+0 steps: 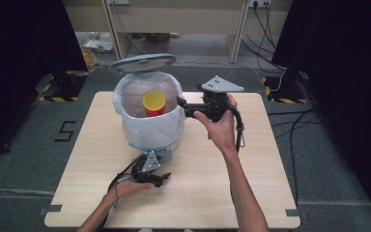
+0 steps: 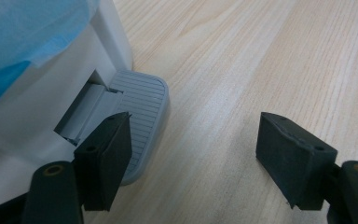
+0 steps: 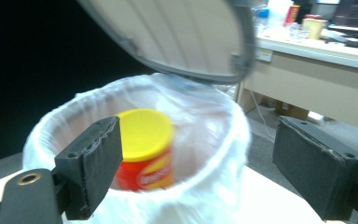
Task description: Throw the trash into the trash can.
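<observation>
A white pedal bin [image 1: 149, 128] lined with a pale plastic bag stands on the wooden table [image 1: 251, 193], its grey lid [image 1: 142, 63] raised. Inside stands a red can with a yellow lid [image 1: 154, 102], upright. My right gripper [image 1: 181, 105] hovers level at the bin's right rim, pointing into it; its jaws are open with nothing between them, the can [image 3: 144, 149] lying beyond them. My left gripper [image 1: 163, 178] is low at the bin's front, open. One of its jaws rests on the grey ribbed pedal [image 2: 144, 100].
The bin takes up the table's far left half. Bare wood stretches to the right and front. Beyond the table are a grey floor, cables [image 1: 280, 77] and desk legs. The raised lid [image 3: 177, 32] overhangs the bin's opening.
</observation>
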`<state>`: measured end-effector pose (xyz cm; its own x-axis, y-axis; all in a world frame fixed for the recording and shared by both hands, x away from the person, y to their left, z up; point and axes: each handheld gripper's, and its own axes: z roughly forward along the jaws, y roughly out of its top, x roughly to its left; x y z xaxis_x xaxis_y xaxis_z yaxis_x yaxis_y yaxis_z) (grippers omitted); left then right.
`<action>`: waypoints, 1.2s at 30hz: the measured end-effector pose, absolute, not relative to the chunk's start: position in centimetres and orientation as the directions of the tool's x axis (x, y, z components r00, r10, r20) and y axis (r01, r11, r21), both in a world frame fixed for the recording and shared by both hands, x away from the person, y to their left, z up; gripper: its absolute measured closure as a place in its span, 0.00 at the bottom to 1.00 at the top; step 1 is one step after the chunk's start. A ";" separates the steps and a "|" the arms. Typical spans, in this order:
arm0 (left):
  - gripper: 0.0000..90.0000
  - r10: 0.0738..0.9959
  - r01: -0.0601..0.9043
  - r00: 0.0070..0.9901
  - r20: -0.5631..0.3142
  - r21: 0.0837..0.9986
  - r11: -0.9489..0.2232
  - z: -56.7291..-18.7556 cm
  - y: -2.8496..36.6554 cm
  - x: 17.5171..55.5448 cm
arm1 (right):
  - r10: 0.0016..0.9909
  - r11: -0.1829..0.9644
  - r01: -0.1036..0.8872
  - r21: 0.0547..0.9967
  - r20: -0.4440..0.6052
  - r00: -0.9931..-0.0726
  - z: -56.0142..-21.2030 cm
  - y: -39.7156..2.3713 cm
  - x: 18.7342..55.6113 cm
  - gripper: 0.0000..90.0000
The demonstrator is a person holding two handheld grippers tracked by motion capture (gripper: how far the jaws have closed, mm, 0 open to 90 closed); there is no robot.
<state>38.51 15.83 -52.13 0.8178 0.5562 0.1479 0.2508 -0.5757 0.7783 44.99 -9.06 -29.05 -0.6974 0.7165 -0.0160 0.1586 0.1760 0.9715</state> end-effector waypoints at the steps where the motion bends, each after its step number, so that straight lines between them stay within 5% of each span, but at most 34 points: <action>1: 0.29 0.556 0.250 0.818 0.148 0.778 -0.576 -52.1 15.8 38.5 | 0.717 0.176 0.159 0.972 -0.016 -0.697 -29.1 -9.1 45.0 0.18; 20: 0.29 0.558 0.250 0.816 0.150 0.780 -0.574 -52.2 15.8 38.5 | 0.795 0.164 0.266 0.950 0.032 -0.606 -34.5 -16.8 43.5 0.19; 36: 0.29 0.557 0.249 0.817 0.150 0.780 -0.575 -52.2 15.8 38.5 | 0.821 0.193 0.343 0.919 0.040 -0.569 -39.6 -19.3 41.8 0.19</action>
<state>38.51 15.82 -52.15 0.8165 0.5574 0.1503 0.2487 -0.5747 0.7797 41.84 -19.32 -39.64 -0.5691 0.8213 0.0396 0.3430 0.1934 0.9192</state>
